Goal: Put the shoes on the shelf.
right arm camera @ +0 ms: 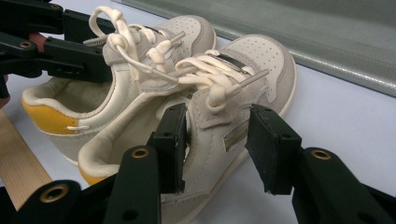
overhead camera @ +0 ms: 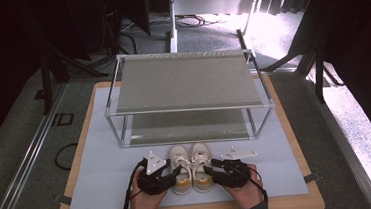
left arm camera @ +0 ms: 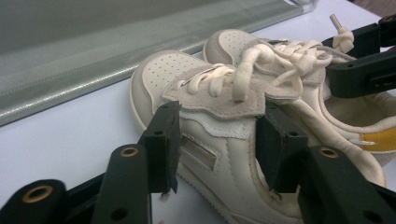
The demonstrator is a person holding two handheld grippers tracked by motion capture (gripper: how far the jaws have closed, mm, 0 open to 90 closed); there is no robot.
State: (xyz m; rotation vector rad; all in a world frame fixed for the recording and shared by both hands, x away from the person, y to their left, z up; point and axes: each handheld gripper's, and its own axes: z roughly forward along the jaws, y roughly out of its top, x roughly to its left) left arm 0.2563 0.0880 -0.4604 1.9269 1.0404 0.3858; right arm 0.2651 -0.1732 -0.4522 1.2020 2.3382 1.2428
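Straddling the left shoe, the left gripper had its jaws spread around its side; the right gripper likewise bracketed the right shoe. From above, both shoes sat just before the rack.

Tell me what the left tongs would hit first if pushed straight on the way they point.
The left tongs already straddle the left shoe; pushed on, they would likely meet its laced upper first, then the right shoe beside it.
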